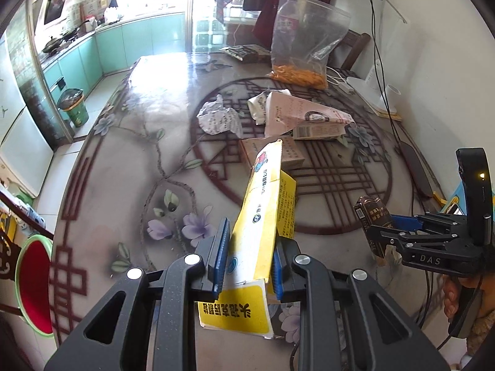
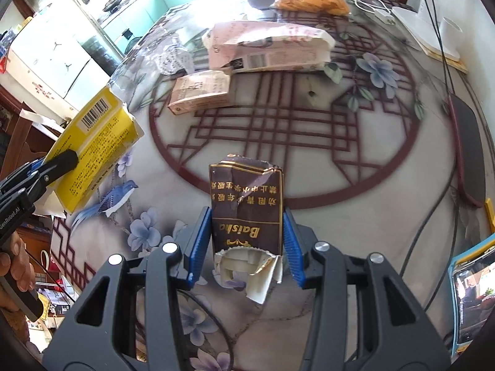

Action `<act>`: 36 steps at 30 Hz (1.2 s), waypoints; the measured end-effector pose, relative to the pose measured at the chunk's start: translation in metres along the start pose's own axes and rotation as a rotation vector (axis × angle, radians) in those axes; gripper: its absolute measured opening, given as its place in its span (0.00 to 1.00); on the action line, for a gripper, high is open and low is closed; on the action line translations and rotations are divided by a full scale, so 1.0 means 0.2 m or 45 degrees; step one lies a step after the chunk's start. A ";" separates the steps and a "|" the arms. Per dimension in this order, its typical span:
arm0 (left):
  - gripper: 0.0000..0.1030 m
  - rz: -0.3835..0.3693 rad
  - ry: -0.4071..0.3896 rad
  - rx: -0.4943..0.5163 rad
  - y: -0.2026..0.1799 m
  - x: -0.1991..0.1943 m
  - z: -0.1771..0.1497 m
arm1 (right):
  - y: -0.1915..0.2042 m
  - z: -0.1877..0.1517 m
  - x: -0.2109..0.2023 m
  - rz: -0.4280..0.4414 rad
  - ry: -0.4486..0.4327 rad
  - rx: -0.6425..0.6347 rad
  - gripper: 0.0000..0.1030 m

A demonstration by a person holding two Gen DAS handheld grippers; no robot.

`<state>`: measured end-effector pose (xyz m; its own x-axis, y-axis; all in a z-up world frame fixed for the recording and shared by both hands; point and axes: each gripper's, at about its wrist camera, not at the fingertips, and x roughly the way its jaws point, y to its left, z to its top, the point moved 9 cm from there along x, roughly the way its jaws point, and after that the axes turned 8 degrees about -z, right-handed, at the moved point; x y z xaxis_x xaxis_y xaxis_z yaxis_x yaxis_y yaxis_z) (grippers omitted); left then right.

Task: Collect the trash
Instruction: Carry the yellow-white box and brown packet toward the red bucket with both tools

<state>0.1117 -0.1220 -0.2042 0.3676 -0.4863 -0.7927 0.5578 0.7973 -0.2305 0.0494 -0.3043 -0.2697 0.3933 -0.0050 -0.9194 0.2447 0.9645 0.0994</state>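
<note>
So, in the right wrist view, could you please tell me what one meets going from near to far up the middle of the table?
Right claw shut on the brown cigarette pack → tan box → pink carton → bag of orange snacks.

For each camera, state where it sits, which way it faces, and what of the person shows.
Left wrist: on the left gripper, facing down across the table; fingers clamp a yellow box.
Right wrist: on the right gripper, facing the table; fingers clamp a brown pack.
Shared: each shows the other gripper, a hand, and the pink carton.
</note>
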 end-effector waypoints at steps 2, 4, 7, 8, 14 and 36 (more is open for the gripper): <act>0.21 0.004 -0.004 -0.015 0.02 -0.01 -0.01 | 0.03 0.00 0.00 0.004 0.000 -0.012 0.42; 0.21 0.002 -0.006 -0.028 0.04 -0.02 -0.02 | 0.05 0.00 0.00 0.006 0.003 -0.023 0.42; 0.20 0.008 -0.008 -0.050 0.07 -0.02 -0.03 | 0.07 0.00 0.01 0.007 0.007 -0.034 0.42; 0.20 0.006 -0.010 -0.060 0.08 -0.03 -0.03 | 0.08 0.00 0.01 0.010 0.007 -0.036 0.42; 0.20 0.002 -0.026 -0.076 0.12 -0.06 -0.04 | 0.16 0.01 -0.01 0.028 0.001 -0.067 0.42; 0.20 0.151 -0.167 -0.310 0.78 -0.43 -0.18 | 0.91 0.10 -0.16 0.118 -0.081 -0.287 0.42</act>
<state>0.1413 0.0569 -0.1923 0.5212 -0.4138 -0.7464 0.3159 0.9060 -0.2817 0.0993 -0.1331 -0.2152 0.4617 0.0762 -0.8838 0.0038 0.9961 0.0879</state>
